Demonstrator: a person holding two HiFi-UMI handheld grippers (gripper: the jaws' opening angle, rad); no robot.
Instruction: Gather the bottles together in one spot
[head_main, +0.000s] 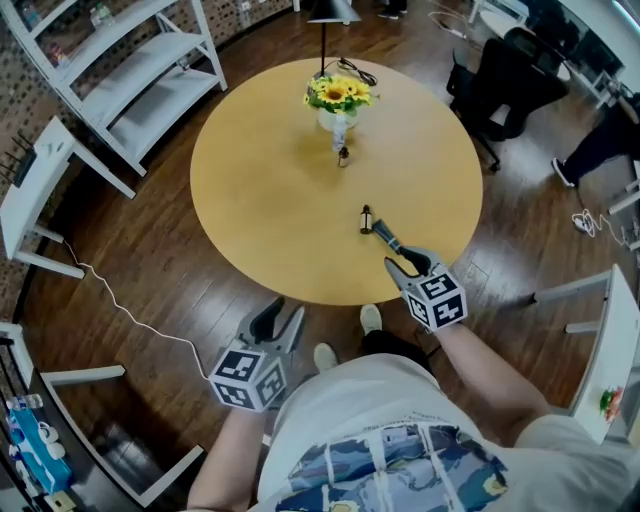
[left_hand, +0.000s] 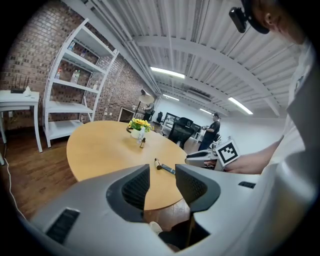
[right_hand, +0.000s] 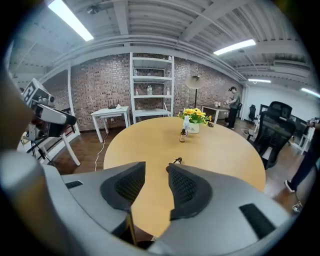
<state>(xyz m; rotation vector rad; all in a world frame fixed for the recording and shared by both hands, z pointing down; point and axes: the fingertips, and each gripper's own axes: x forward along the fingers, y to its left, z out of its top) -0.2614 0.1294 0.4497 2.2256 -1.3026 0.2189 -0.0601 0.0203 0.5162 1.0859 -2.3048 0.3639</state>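
A dark slim bottle lies on its side on the round wooden table, near the front right edge. My right gripper stands open just behind the bottle's near end; in the right gripper view the bottle peeks out past the right jaw's tip, with nothing between the pads. A small brown bottle stands upright next to a clear bottle in front of the sunflower vase. My left gripper hangs open and empty below the table's front edge.
A white shelf unit and white side tables stand on the left. A black office chair is at the far right. A white cable trails on the wooden floor. A floor lamp's pole stands behind the table.
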